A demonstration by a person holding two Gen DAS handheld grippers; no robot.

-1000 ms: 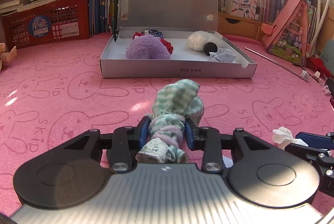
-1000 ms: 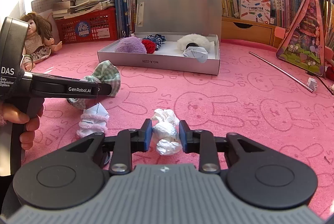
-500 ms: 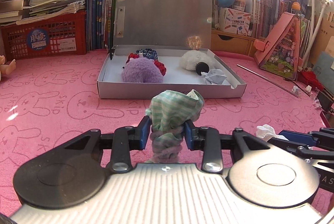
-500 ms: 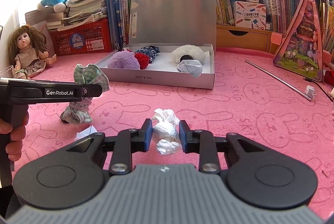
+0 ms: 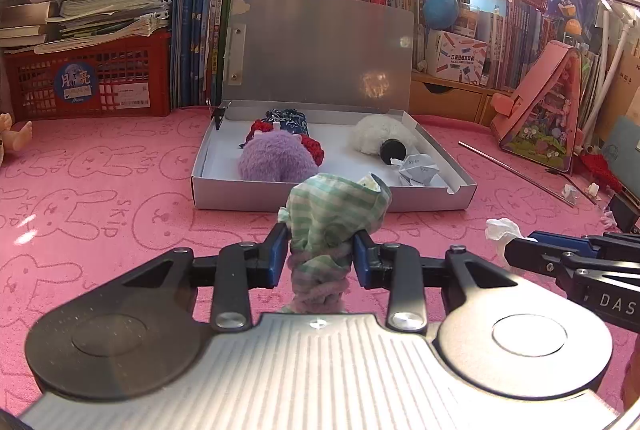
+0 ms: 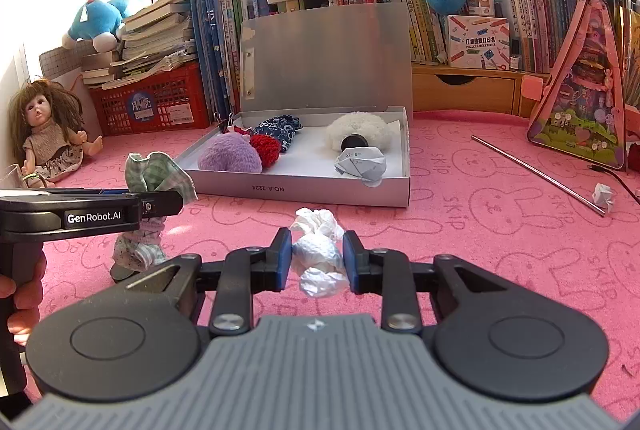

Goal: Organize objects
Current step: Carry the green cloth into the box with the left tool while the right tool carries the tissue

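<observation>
Left wrist view has the left gripper [image 5: 321, 254] jaws clamped on a soft, floppy cloth bundle [image 5: 336, 218] lifted near the box [image 5: 332, 199], while the right gripper [image 6: 316, 257] pinches light crumpled tissue [image 6: 320, 254], both squishy so mid-body grips seem fine.

left gripper [image 5: 321, 254] clamped on checked cloth bundle [image 5: 336, 218], right gripper [image 6: 313, 256] pinching white crumpled paper [image 6: 319, 254]
</observation>
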